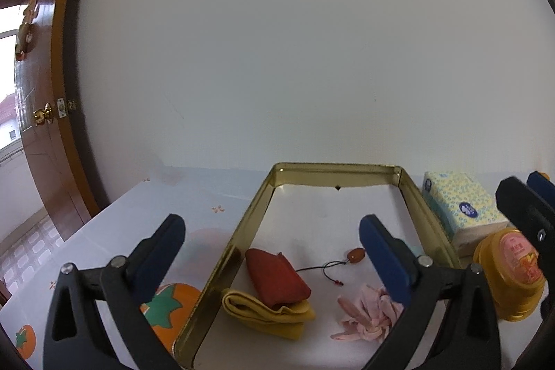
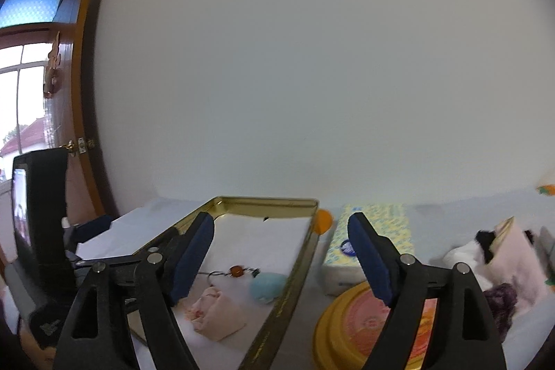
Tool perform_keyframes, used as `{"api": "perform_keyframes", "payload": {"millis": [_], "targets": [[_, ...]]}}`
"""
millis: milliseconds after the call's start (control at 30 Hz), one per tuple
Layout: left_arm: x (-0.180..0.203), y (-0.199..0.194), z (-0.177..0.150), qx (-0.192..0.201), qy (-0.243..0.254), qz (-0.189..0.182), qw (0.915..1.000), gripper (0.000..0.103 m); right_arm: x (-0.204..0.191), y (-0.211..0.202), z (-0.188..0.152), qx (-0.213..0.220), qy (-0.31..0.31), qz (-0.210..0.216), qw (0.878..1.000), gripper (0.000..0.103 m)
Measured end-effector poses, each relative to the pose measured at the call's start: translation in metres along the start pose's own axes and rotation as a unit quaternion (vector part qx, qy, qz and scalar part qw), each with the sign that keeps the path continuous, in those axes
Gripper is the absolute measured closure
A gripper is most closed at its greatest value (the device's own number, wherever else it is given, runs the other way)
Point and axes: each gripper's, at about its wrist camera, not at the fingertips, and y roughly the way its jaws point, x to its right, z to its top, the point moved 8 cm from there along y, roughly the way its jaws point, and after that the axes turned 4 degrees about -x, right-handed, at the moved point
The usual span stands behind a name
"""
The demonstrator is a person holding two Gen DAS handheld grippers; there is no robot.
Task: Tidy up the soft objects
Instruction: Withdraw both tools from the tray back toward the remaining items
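A gold-rimmed metal tray (image 1: pixel 229 252) lies on the table. In it a folded red cloth (image 1: pixel 277 276) rests on a folded yellow cloth (image 1: pixel 267 311). A pink knotted cloth (image 1: pixel 367 314) lies at the tray's right, also in the right wrist view (image 2: pixel 215 311). A light blue soft object (image 2: pixel 269 286) sits by the tray's right rim (image 2: pixel 295 273). My left gripper (image 1: pixel 272 248) is open and empty above the tray. My right gripper (image 2: pixel 281 255) is open and empty over the tray's right rim.
An amber bead on a black cord (image 1: pixel 355 255) lies in the tray. A tissue pack (image 1: pixel 461 207) and a yellow-lidded tub (image 1: pixel 513 269) stand right of the tray. A pile of pale cloth and dark items (image 2: pixel 503 262) lies far right. A door (image 1: pixel 38 92) is at left.
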Motion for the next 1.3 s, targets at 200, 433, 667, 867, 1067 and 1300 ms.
{"api": "perform_keyframes", "payload": {"millis": [200,433,667,867,1067,1300], "targets": [[-0.001,-0.013,0.001,0.016,-0.003,0.000,0.9999,0.001,0.007,-0.006,0.000,0.003,0.002,-0.010,1.000,0.021],[-0.001,-0.020,-0.001,0.017,-0.012,-0.002,0.9998,0.001,0.017,-0.017,-0.002,0.002,-0.001,-0.013,1.000,0.021],[0.003,-0.026,-0.004,0.015,-0.020,-0.002,0.9997,0.001,0.030,-0.031,-0.005,0.003,-0.008,-0.014,1.000,0.021],[0.008,-0.034,-0.008,0.017,-0.026,-0.002,0.9995,0.001,0.041,-0.042,-0.006,0.004,-0.017,-0.016,1.000,0.021],[0.018,-0.044,-0.011,0.021,-0.028,-0.006,0.9994,0.001,0.057,-0.054,-0.007,0.005,-0.027,-0.017,0.999,0.021],[0.045,-0.056,-0.017,0.021,-0.020,-0.027,0.9992,0.001,0.083,-0.069,-0.008,0.006,-0.033,-0.028,0.999,0.021]]}}
